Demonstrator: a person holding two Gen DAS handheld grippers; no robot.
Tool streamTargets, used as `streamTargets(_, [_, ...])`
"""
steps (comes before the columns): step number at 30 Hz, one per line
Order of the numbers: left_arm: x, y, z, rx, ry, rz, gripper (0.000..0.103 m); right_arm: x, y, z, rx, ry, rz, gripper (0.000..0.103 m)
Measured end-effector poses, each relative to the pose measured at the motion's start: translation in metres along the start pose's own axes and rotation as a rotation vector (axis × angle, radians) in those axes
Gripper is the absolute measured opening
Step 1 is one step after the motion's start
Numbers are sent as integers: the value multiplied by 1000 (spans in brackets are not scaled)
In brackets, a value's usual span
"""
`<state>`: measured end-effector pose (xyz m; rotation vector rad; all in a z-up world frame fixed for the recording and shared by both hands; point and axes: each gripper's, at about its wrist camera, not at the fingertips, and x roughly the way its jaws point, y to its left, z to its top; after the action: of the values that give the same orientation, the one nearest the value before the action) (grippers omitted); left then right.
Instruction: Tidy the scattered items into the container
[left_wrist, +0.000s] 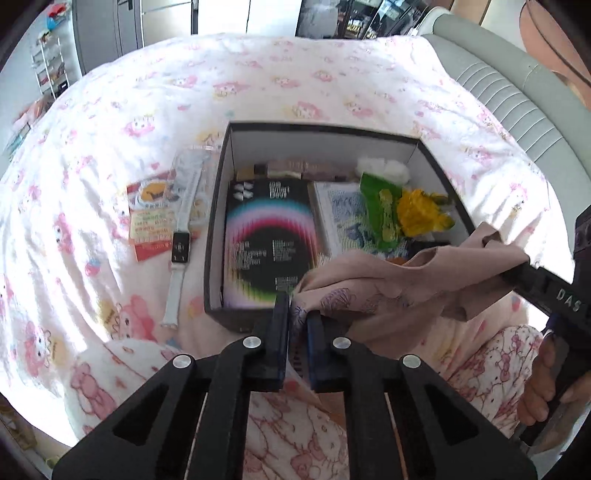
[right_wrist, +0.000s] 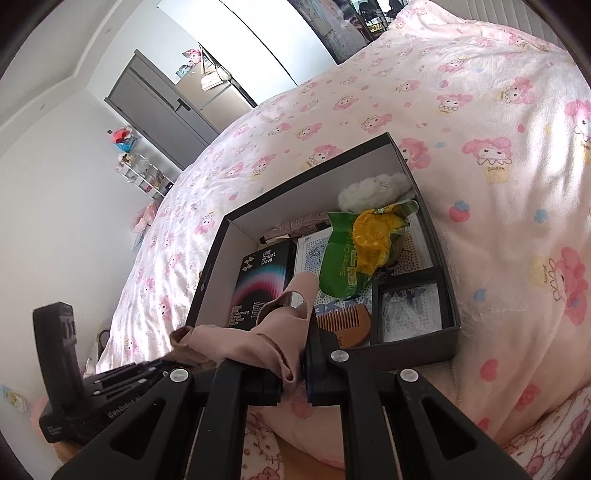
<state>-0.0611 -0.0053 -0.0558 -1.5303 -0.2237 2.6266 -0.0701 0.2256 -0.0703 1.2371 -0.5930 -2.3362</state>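
Note:
A dark open box (left_wrist: 218, 206) (right_wrist: 417, 350) sits on the bed. It holds a black Smart Devil package (left_wrist: 267, 240) (right_wrist: 264, 284), a green and yellow snack bag (left_wrist: 402, 210) (right_wrist: 354, 251), a comb (right_wrist: 341, 325) and other items. A beige cloth (left_wrist: 399, 280) (right_wrist: 258, 339) is stretched over the box's near edge. My left gripper (left_wrist: 298, 314) is shut on one end of it. My right gripper (right_wrist: 295, 373) is shut on the other end and shows in the left wrist view (left_wrist: 532, 273). A white watch (left_wrist: 179, 251) and a red-orange card (left_wrist: 151, 218) lie left of the box.
The bed has a pink cartoon-print cover (left_wrist: 295, 81) (right_wrist: 498, 184). A grey headboard (left_wrist: 517, 96) runs along the right. A white shelf rack (left_wrist: 50, 66) (right_wrist: 147, 177) and grey cabinets (right_wrist: 162, 107) stand beyond the bed.

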Motion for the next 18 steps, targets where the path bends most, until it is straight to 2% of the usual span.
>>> streamTargets(2, [-10,1,22,2,-52,-14,7,-1,8,13,-20,-7,15,7])
streamTargets(5, [-20,-1,58,6,-136,5,7,-7,27,40,-68,-62,4,7])
streamTargets(7, [-20,-1,81,4,-170,-13,7,-9,41,58,-108,-86,19,7])
streamTargets(9, [-14,2,103,-5,-180,-33,7,-5,50,75,-142,-98,-2,7])
streamTargets(11, [3,4,121,-5,-163,-25,7,9,53,88,-176,-91,-36,7])
streamTargets(13, [24,5,127,-4,-110,-47,7,29,48,99,-165,-48,-80,7])
streamTargets(16, [52,9,112,-30,-26,-151,8,47,38,103,-145,-12,-84,7])
streamTargets(18, [75,9,100,-37,42,-152,10,53,33,101,-144,-1,-88,7])
